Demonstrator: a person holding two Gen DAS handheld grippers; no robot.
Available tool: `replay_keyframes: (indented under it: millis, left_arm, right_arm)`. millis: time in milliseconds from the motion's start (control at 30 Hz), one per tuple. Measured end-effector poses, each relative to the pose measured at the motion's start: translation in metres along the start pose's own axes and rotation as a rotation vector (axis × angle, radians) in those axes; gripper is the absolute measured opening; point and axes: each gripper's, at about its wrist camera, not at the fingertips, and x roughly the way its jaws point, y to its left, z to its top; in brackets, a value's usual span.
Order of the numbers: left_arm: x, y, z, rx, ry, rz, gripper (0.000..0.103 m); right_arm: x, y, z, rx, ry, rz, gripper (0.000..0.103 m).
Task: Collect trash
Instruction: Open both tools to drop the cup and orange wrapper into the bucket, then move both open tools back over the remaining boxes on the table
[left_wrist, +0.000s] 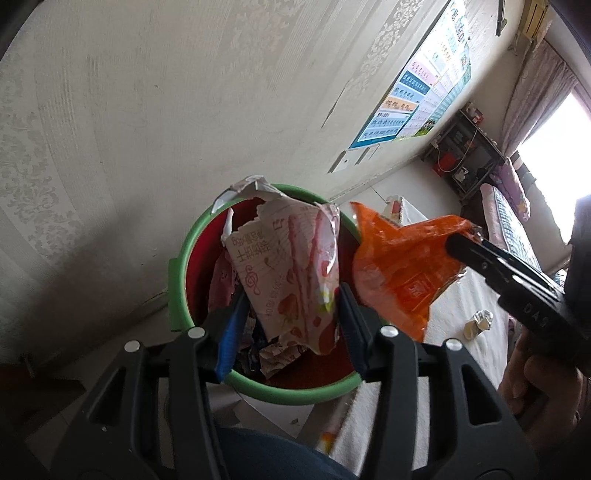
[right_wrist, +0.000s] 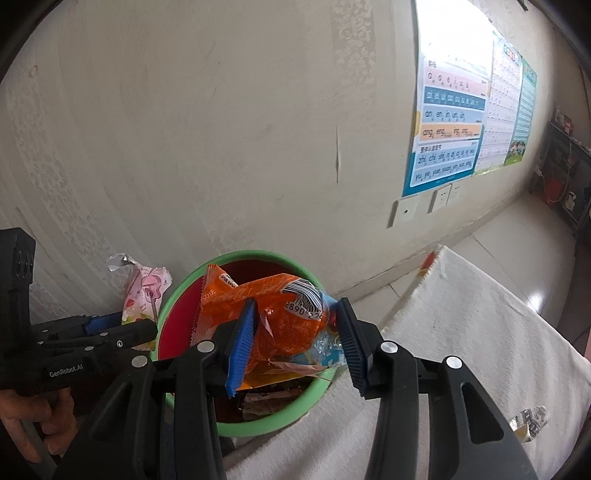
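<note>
Left gripper clamped on pink-white wrapper; wrapper's lower end crumpled, hanging between pads over bin. Right gripper clamped on orange wrapper; barcode end up, clear-blue tail trailing under right pad. Beneath both claws: green-rimmed red bin; contents mostly hidden by held wrappers, only scraps visible at bottom. Beyond right claw, white cloth with small foil scrap, half cut off at frame edge. Hand on right handle partly out of frame.

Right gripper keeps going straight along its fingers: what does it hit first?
Likely the trash bin: the right gripper, clamped on the orange wrapper, points down into its red inside, toward trash already there. Depth is hard to judge.
</note>
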Motion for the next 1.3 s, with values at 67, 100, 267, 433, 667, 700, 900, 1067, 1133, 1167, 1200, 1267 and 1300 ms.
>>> replay_keyframes:
  millis: [67, 100, 267, 433, 667, 700, 900, 1067, 1133, 1167, 1200, 1267, 1300]
  left_arm:
    - [0.003, 0.001, 0.001, -0.001, 0.004, 0.0, 0.047]
    - [0.005, 0.002, 0.001, -0.005, 0.007, 0.001, 0.049]
    - [0.01, 0.013, 0.002, -0.048, 0.007, 0.006, 0.066]
    - [0.012, 0.024, -0.002, -0.078, 0.011, 0.003, 0.077]
    - [0.002, 0.027, -0.007, -0.097, -0.009, 0.023, 0.093]
    - [-0.001, 0.028, -0.011, -0.098, -0.012, 0.024, 0.095]
    - [-0.009, 0.009, -0.015, -0.076, -0.024, 0.029, 0.097]
    - [-0.013, -0.012, -0.022, -0.048, -0.021, 0.022, 0.097]
    - [-0.013, -0.022, -0.027, -0.028, -0.016, 0.014, 0.097]
    - [-0.012, -0.029, -0.029, -0.013, -0.013, 0.012, 0.097]
    - [-0.012, -0.034, -0.031, -0.002, -0.01, 0.011, 0.097]
    - [-0.009, -0.05, -0.039, 0.028, 0.002, -0.005, 0.097]
    - [-0.008, -0.056, -0.042, 0.039, 0.007, -0.012, 0.097]
  right_arm:
    - [0.006, 0.003, 0.0, -0.009, 0.009, 0.0, 0.044]
    - [0.009, 0.004, 0.0, -0.012, 0.013, -0.001, 0.045]
    - [0.024, 0.008, -0.001, -0.022, 0.049, 0.009, 0.057]
    - [0.025, 0.007, -0.002, -0.011, 0.048, 0.014, 0.073]
    - [0.013, 0.001, -0.004, 0.013, 0.032, 0.007, 0.09]
    - [0.009, 0.0, -0.005, 0.016, 0.029, 0.006, 0.092]
    - [-0.019, -0.006, -0.02, 0.001, 0.012, -0.019, 0.096]
    - [-0.043, -0.021, -0.041, 0.032, 0.02, -0.029, 0.096]
    - [-0.054, -0.029, -0.052, 0.052, 0.022, -0.039, 0.096]
    - [-0.058, -0.034, -0.057, 0.062, 0.024, -0.042, 0.096]
    - [-0.064, -0.039, -0.063, 0.076, 0.026, -0.046, 0.096]
    - [-0.077, -0.05, -0.076, 0.099, 0.026, -0.062, 0.096]
    - [-0.081, -0.054, -0.08, 0.106, 0.027, -0.069, 0.096]
